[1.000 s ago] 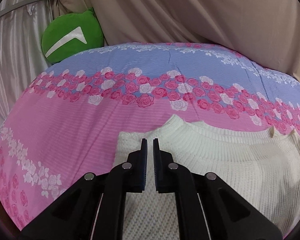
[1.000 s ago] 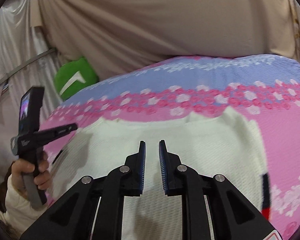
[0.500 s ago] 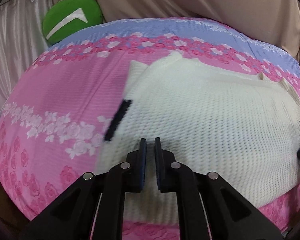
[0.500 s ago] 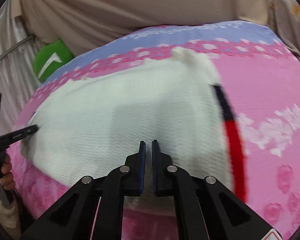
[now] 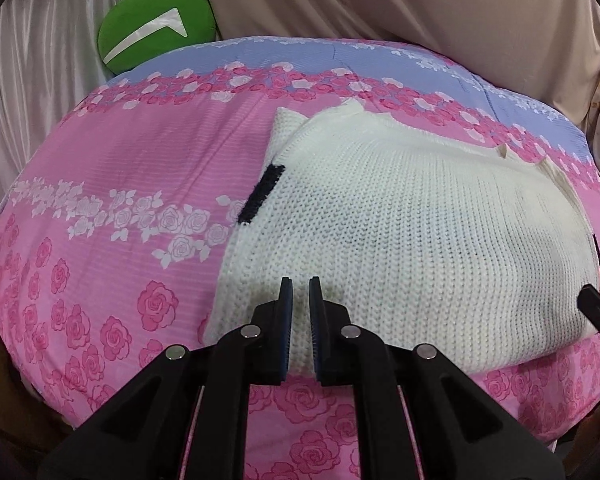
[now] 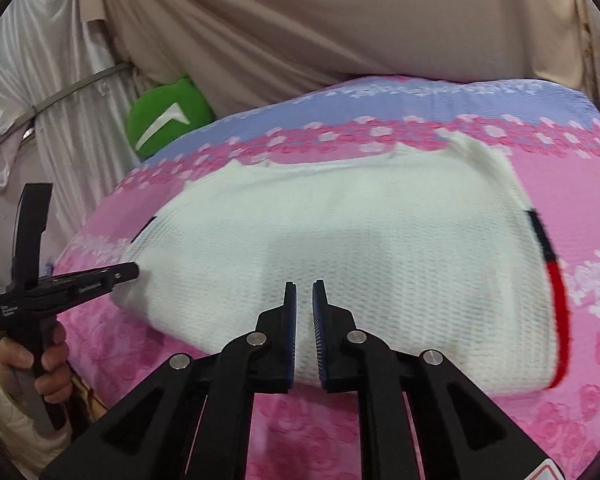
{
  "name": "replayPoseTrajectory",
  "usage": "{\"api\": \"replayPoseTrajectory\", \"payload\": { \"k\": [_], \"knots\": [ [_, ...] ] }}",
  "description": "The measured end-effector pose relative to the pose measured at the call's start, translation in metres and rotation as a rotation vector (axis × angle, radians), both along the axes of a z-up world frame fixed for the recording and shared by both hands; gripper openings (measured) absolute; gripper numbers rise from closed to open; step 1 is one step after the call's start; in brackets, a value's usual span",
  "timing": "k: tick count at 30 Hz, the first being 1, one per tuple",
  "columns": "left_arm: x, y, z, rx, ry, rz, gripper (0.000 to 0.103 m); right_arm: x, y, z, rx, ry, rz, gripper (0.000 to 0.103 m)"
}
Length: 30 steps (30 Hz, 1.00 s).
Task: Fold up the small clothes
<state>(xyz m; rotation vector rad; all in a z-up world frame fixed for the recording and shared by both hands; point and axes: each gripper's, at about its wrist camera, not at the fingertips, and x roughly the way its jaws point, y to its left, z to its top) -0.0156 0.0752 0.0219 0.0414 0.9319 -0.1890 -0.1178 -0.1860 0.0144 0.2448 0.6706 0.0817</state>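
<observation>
A white knit sweater (image 5: pixel 420 240) (image 6: pixel 340 240) lies spread flat on the pink floral bed cover (image 5: pixel 140 160), collar at the far side. It has a dark stripe (image 5: pixel 260 192) on its left edge and a black-and-red stripe (image 6: pixel 556 280) on its right edge. My left gripper (image 5: pixel 300 282) hovers over the near left hem, its jaws a narrow slit apart with nothing clamped. In the right wrist view the left gripper's (image 6: pixel 134 270) tip sits at the sweater's left corner. My right gripper (image 6: pixel 304 284) is over the near hem; its jaws are opening and only flat cloth shows behind the gap.
A green cushion (image 5: pixel 156 28) (image 6: pixel 164 120) leans at the far left against beige drapes (image 5: pixel 380 20). A person's hand (image 6: pixel 48 360) grips the left tool's handle beside the bed's left edge. Bare pink cover lies left of the sweater.
Both grippers drew back from the sweater's collar end to its near hem. The right jaws narrowed half a second ago and have parted slightly since. The sweater stays in place.
</observation>
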Motion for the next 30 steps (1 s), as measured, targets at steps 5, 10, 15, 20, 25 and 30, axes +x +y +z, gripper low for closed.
{"api": "replayPoseTrajectory", "payload": {
  "k": [5, 10, 15, 20, 25, 30],
  "knots": [
    [0.003, 0.010, -0.003, -0.017, 0.010, 0.009, 0.009, 0.028, 0.039, -0.008, -0.032, 0.020, 0.071, 0.011],
    [0.010, 0.025, -0.008, -0.040, 0.032, 0.017, 0.009, 0.046, 0.045, -0.017, -0.022, 0.055, 0.064, 0.011],
    [0.011, 0.027, -0.007, -0.066, 0.039, 0.001, 0.009, 0.053, 0.051, -0.010, -0.032, 0.045, 0.060, 0.011],
    [0.014, 0.044, 0.002, -0.156, 0.052, 0.007, 0.009, 0.065, 0.054, -0.007, -0.046, 0.053, 0.066, 0.011],
    [0.022, 0.065, 0.003, -0.200, 0.051, 0.074, 0.045, 0.084, 0.055, -0.027, -0.034, 0.112, 0.066, 0.011],
    [0.035, 0.073, -0.008, -0.213, 0.079, 0.103, 0.051, 0.091, 0.053, -0.032, -0.020, 0.118, 0.072, 0.008]
  ]
}}
